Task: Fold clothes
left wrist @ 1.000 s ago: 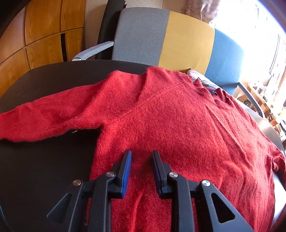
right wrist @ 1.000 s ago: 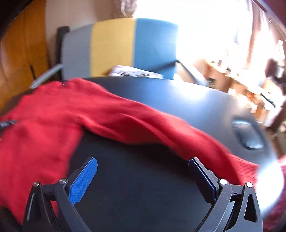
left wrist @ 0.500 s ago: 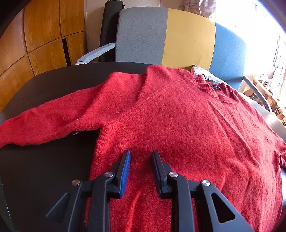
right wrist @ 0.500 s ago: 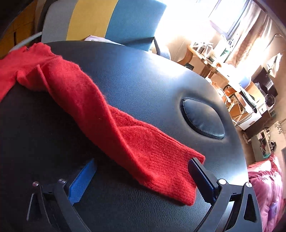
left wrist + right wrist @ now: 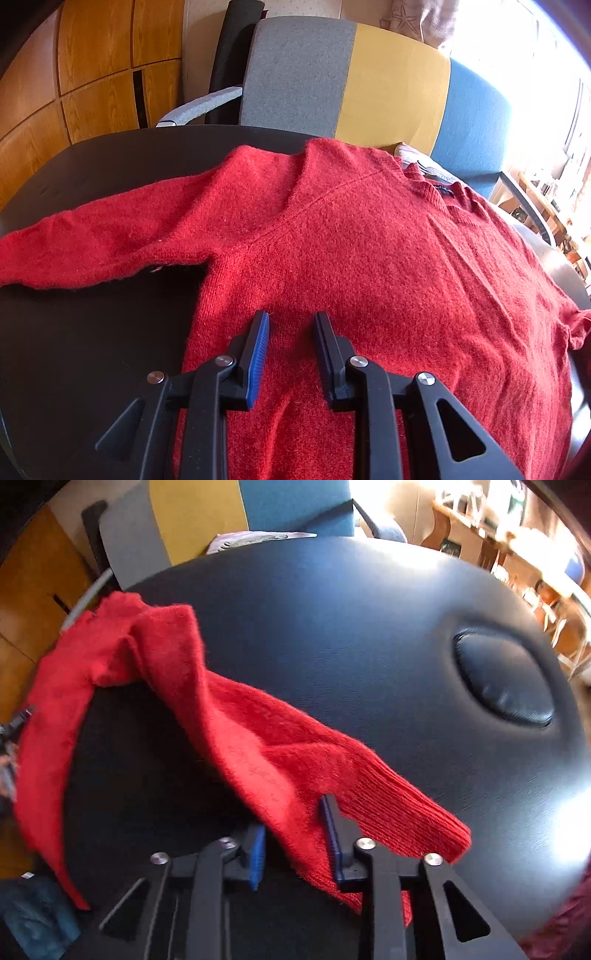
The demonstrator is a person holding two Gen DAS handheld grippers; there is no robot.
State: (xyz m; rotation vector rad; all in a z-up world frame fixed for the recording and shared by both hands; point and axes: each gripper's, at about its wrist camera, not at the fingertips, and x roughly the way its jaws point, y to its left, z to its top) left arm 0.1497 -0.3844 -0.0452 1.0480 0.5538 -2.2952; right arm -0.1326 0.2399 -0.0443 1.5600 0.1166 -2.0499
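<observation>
Red fuzzy knitted sweater [image 5: 369,266] lay spread on the black padded table [image 5: 369,627], soft and limp. Right gripper [image 5: 297,840] was closing on its ribbed cuff [image 5: 406,819], a good hold; left gripper [image 5: 291,332] hovered part-open, empty.

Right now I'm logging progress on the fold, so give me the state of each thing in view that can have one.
red sweater: spread flat on the black table, not yet folded.
left sleeve: stretched out flat.
right sleeve: cuff end raised off the table, between the right gripper's jaws.
left gripper: partly open above the sweater's body, holding nothing.
right gripper: jaws closing on the right sleeve near the cuff.
</observation>
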